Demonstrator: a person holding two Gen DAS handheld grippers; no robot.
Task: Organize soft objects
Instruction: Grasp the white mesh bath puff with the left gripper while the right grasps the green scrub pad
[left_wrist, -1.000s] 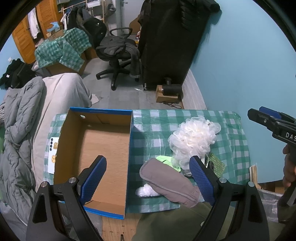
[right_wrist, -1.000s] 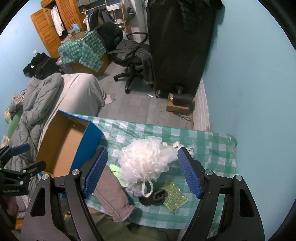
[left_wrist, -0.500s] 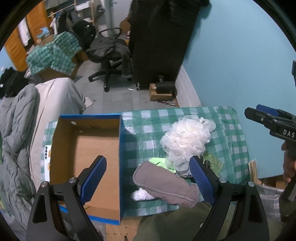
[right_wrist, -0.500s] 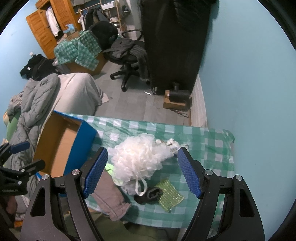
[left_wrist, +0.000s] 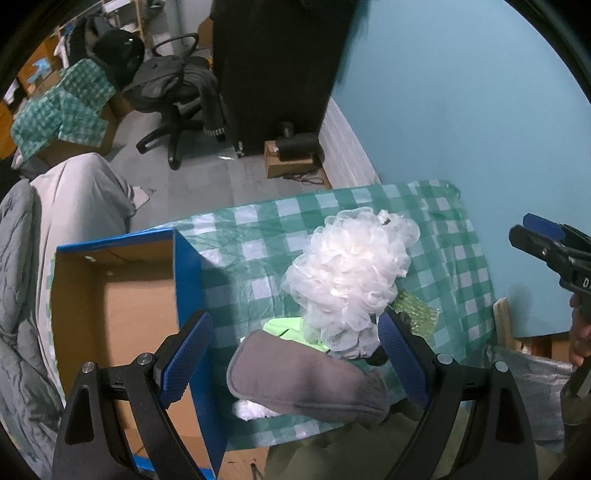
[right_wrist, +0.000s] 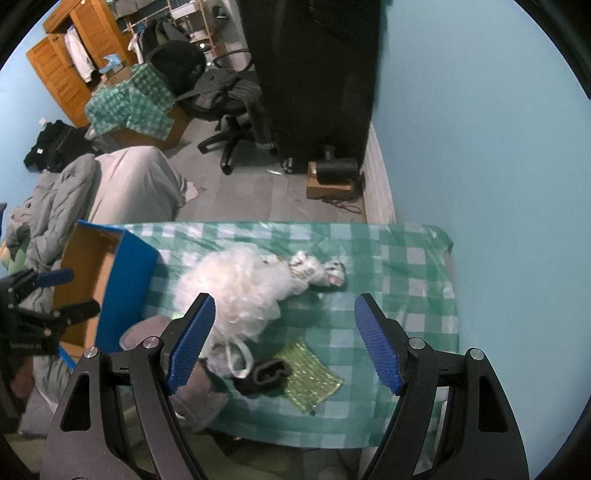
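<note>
A white mesh bath pouf (left_wrist: 351, 273) (right_wrist: 236, 288) lies mid-table on the green checked cloth (left_wrist: 454, 258) (right_wrist: 391, 266). A grey padded mitt (left_wrist: 303, 380) (right_wrist: 147, 328) lies at the near edge, over a lime cloth (left_wrist: 284, 326) and a white wad (left_wrist: 247, 408). A black sock (right_wrist: 264, 374) and a green sparkly sponge (right_wrist: 310, 376) (left_wrist: 415, 310) lie near the front, and a small white plush (right_wrist: 317, 271) behind the pouf. An open blue cardboard box (left_wrist: 110, 295) (right_wrist: 96, 273) stands at the left. My left gripper (left_wrist: 295, 363) hovers open above the mitt. My right gripper (right_wrist: 282, 341) is open above the sock and sponge.
A grey duvet on a bed (left_wrist: 22, 295) lies left of the box. Beyond the table are an office chair (right_wrist: 229, 99), a tall black cabinet (right_wrist: 314, 74) and a small box with a black device (right_wrist: 334, 177) on the floor. A blue wall (right_wrist: 480, 147) borders the right side.
Both grippers have shifted right and lower toward the table; the box has slid left in the left wrist view. The objects on the table have not moved.
</note>
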